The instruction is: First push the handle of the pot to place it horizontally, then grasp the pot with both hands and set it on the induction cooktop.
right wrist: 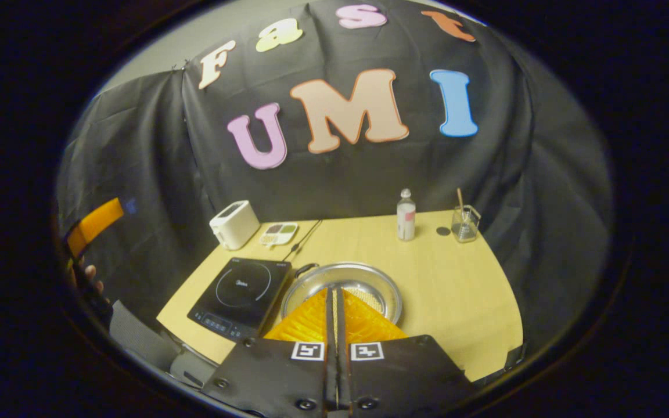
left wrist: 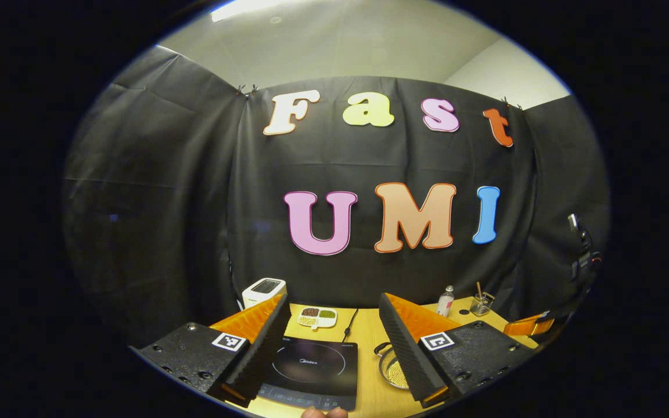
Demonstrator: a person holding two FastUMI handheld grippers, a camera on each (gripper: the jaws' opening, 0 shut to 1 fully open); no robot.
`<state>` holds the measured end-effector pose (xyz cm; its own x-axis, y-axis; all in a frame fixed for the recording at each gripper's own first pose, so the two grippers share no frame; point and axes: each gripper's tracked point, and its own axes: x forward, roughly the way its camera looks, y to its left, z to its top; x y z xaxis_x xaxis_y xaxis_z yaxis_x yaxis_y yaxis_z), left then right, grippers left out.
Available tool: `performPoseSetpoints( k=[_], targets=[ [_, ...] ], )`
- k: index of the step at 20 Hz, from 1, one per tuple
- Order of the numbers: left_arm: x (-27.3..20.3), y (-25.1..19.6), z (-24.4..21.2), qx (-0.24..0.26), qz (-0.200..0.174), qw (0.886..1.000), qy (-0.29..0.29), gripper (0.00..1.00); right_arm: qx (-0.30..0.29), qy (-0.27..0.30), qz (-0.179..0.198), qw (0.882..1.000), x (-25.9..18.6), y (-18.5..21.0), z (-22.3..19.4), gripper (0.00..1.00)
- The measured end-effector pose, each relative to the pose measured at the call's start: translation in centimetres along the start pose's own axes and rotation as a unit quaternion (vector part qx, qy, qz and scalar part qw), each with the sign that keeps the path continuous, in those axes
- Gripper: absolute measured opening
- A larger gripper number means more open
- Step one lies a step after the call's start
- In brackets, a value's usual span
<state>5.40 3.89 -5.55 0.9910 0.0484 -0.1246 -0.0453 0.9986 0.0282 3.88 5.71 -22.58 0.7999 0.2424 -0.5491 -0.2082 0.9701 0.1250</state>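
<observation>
Currently the right hand-held gripper [right wrist: 335, 302], fingers pressed together, hangs over the pot [right wrist: 343, 289], just right of the induction cooktop [right wrist: 240, 296]. Handle [right wrist: 304, 268] points up-left, toward the left hand-held gripper [left wrist: 331, 325], fingers apart.

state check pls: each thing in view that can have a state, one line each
left tongs: open, above the cooktop, holding nothing
right tongs: shut, empty, over the pot
pot: upright on the table beside the cooktop, no lid, not grasped
pot handle: points toward the back wall
induction cooktop: flat on the table, nothing on it
bottle: upright, capped
glass jar: upright, stick inside
toaster: upright
</observation>
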Motion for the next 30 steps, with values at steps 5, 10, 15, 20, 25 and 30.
performPoseSetpoints(
  k=[5,10,15,20,25,30],
  targets=[
    [2.8,-2.1,-1.3,0.005,0.012,0.999,0.032,0.93,-0.028,0.071,0.032,0.997,3.2,-1.4,-4.6,0.02],
    [4.1,-4.3,-2.9,0.016,0.016,0.998,0.066,0.94,-0.04,0.158,0.086,0.983,4.6,-1.7,-10.6,0.03],
    [5.8,-5.6,-3.5,0.021,0.005,0.997,0.079,0.94,-0.061,0.22,0.101,0.968,5.3,-2.3,-14.6,0.0],
    [7.5,-5.0,-3.7,0.033,-0.007,0.996,0.082,0.93,-0.057,0.314,0.107,0.942,5.1,-2.2,-19.1,0.03],
    [8.9,-4.0,-4.7,0.024,-0.018,0.995,0.092,0.94,-0.046,0.361,0.058,0.93,6.0,-4.1,-20.7,0.03],
    [9.9,-2.9,-5.6,0.016,-0.02,0.995,0.1,0.94,-0.023,0.365,0.036,0.93,7.1,-4.8,-20.3,0.0]
  ],
)
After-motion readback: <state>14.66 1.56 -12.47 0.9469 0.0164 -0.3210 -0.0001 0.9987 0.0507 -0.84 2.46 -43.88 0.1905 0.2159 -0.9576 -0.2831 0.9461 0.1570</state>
